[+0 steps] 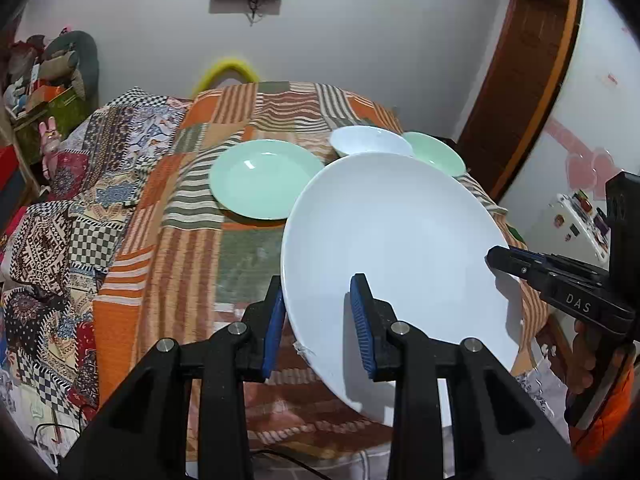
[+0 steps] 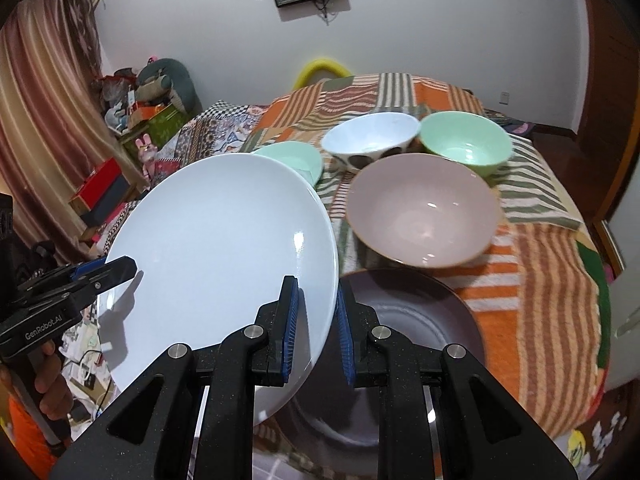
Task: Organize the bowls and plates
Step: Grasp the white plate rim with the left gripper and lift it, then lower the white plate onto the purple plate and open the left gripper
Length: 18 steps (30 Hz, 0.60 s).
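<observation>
A large white plate [image 1: 400, 248] [image 2: 216, 248] hangs tilted above the patchwork-covered table, held at opposite rims. My left gripper [image 1: 320, 324] straddles its left rim, blue pads on both faces. My right gripper [image 2: 318, 328] straddles the right rim; it also shows in the left wrist view [image 1: 560, 280]. On the table are a mint green plate [image 1: 264, 178], a white spotted bowl [image 2: 370, 140], a mint green bowl [image 2: 466, 148], a pink bowl [image 2: 422, 210] and a dark purple plate [image 2: 416, 320] under my right gripper.
The table cloth [image 1: 180, 248] drops off at the left to a patterned quilt [image 1: 60, 240]. Clutter and boxes [image 2: 152, 116] stand at the far left by a curtain. A white fridge [image 1: 576, 220] stands at the right.
</observation>
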{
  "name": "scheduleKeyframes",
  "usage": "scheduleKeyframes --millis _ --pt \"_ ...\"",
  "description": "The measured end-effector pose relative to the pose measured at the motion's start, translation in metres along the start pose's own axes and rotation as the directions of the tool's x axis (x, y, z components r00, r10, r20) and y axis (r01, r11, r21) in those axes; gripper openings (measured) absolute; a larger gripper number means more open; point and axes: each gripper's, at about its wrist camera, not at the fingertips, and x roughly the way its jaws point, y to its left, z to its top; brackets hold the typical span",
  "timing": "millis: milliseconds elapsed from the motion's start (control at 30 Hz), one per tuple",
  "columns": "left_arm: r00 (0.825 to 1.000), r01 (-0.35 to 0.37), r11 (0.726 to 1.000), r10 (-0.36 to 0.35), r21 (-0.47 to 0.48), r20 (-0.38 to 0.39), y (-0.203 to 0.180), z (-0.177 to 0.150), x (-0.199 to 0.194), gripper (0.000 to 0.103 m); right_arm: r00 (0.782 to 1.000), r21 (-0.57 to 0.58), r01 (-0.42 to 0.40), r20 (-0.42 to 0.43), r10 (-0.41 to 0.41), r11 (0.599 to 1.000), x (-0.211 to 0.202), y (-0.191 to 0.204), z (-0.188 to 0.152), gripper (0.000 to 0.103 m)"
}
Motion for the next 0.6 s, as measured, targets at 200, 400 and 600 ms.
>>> scheduleKeyframes --millis 200,400,600 --pt "0.999 0.027 0.999 -0.026 0.031 -0.038 -0.023 -0.008 0.007 0.032 1.0 0.033 0.03 -0.002 -0.03 0.999 -0.014 -0.02 -0.016 0.017" --pt "0.993 0.039 0.997 -0.032 0.063 -0.115 -0.044 -0.02 0.022 0.032 0.999 0.08 0.049 -0.022 -0.047 0.996 -0.023 -0.04 -0.035 0.017" --pt "0.982 0.054 0.996 -0.038 0.077 -0.188 -0.06 -0.034 0.038 0.032 0.997 0.121 0.061 -0.045 -0.055 0.991 -0.026 -0.057 -0.054 0.017"
